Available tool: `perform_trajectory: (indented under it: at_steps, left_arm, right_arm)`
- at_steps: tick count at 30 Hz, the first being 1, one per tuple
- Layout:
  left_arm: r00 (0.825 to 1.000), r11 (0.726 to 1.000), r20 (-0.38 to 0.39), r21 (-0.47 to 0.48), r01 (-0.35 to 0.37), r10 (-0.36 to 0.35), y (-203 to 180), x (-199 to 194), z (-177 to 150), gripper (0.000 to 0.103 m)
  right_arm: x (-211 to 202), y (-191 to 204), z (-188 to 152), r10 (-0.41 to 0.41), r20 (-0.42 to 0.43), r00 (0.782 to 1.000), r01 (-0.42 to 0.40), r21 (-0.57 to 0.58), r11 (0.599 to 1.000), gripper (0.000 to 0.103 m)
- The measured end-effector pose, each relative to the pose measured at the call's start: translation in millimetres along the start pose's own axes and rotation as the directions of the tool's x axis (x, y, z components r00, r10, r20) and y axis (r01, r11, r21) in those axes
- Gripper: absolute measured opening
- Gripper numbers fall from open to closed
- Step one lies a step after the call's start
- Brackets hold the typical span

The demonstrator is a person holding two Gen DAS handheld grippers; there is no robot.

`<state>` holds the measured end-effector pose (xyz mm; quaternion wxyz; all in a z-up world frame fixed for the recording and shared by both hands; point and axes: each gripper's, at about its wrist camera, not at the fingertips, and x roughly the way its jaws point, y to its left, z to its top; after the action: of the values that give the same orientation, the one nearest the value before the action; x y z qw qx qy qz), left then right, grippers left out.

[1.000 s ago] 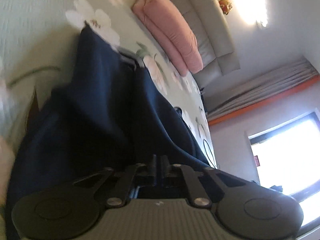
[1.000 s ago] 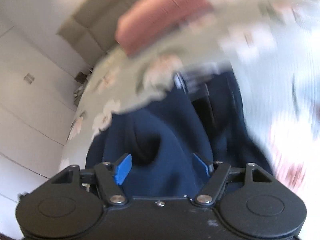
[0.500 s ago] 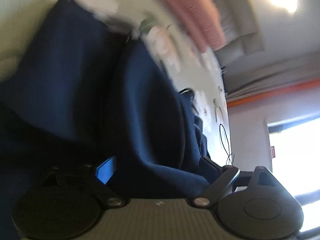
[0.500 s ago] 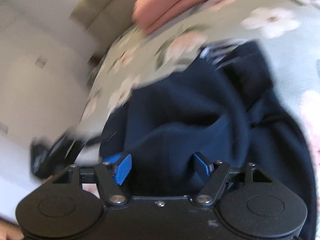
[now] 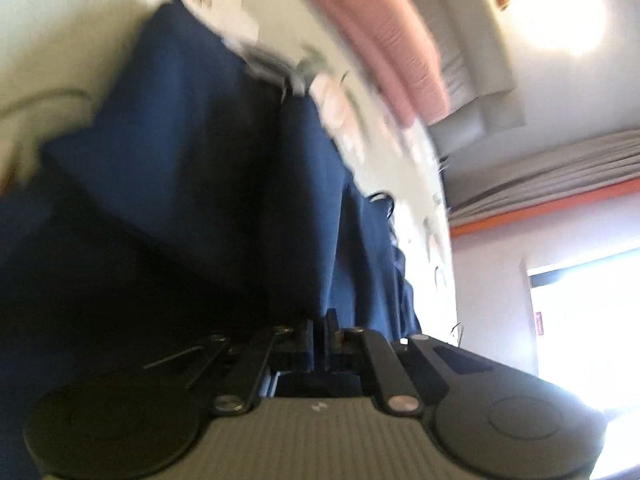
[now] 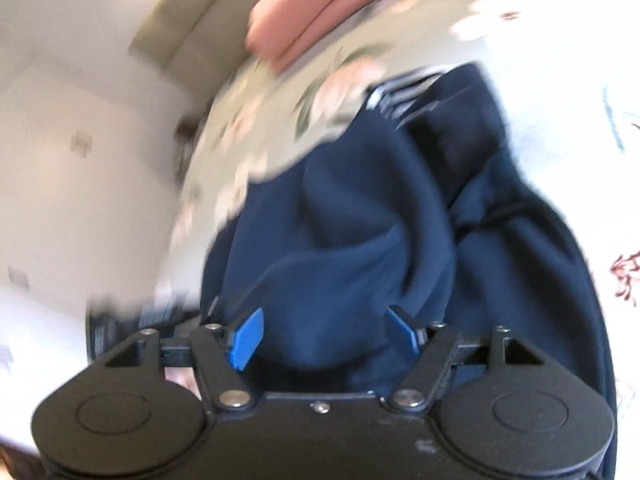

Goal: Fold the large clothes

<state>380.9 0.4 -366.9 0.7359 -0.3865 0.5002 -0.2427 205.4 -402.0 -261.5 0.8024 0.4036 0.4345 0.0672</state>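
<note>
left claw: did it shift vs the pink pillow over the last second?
Yes. The left claw pushed in over the navy garment; the pink pillow slid up and right. Its jaws have just closed, apparently on fabric.

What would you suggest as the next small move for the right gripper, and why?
Probably close the right gripper on the bunched fold of the navy garment lying between its blue fingers, which stand apart. The left gripper looks shut on the cloth, so a second grip would let both hands lift it.
</note>
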Motion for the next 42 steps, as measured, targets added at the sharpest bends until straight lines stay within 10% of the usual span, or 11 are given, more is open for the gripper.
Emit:
perform_trajectory:
  at_steps: [5,10,16,20,24,31,34,37,38,42]
  left_arm:
    - [0.990,0.987,0.026,-0.087,0.138,-0.136,36.7,-24.1,-15.4,0.004]
    - [0.994,0.991,0.004,-0.066,0.113,-0.113,37.4,-17.9,-20.0,0.004]
    - [0.995,0.983,0.009,0.156,0.101,-0.103,-22.1,-17.1,-1.8,0.059]
    - [0.997,0.879,-0.076,0.472,0.064,-0.032,-83.8,-0.5,3.8,0.070]
    - [0.978,0.725,-0.205,0.680,0.109,0.046,-117.0,31.8,7.1,0.071]
    - [0.908,0.579,-0.341,0.802,0.147,0.241,-117.5,76.8,7.1,0.071]
    - [0.874,0.570,-0.409,0.796,0.202,0.262,-109.9,83.7,2.0,0.070]
    - [0.876,0.547,-0.400,0.812,0.202,0.270,-111.9,90.7,-9.4,0.044]
    - [0.874,0.552,-0.399,0.811,0.196,0.276,-110.3,94.2,-10.8,0.011]
    - [0.892,0.439,-0.319,0.884,0.158,0.322,-113.7,87.1,-23.4,0.006]
  right_arm:
    - [29.8,-10.1,13.4,-0.117,-0.016,0.993,0.118,0.117,0.986,0.083]
    - [37.4,-30.8,4.2,-0.164,-0.007,0.986,0.161,0.253,0.954,0.084]
    - [33.1,-23.4,12.6,-0.103,-0.004,0.995,0.101,0.254,0.962,0.083]
    - [23.8,12.5,15.6,-0.117,-0.005,0.993,0.117,-0.006,0.993,0.083]
    - [26.5,54.6,21.7,-0.098,-0.122,0.988,0.053,-0.328,0.943,0.084]
    - [64.3,91.9,19.7,-0.339,-0.233,0.912,0.018,-0.801,0.599,0.085]
    - [70.1,91.2,13.4,-0.389,-0.206,0.898,0.019,-0.865,0.502,0.085]
    - [76.4,84.9,18.0,-0.322,-0.258,0.911,-0.033,-0.824,0.566,0.085]
    - [79.8,84.7,18.1,-0.302,-0.270,0.914,-0.054,-0.820,0.570,0.085]
    - [96.9,87.4,19.0,-0.279,-0.236,0.931,-0.058,-0.849,0.526,0.085]
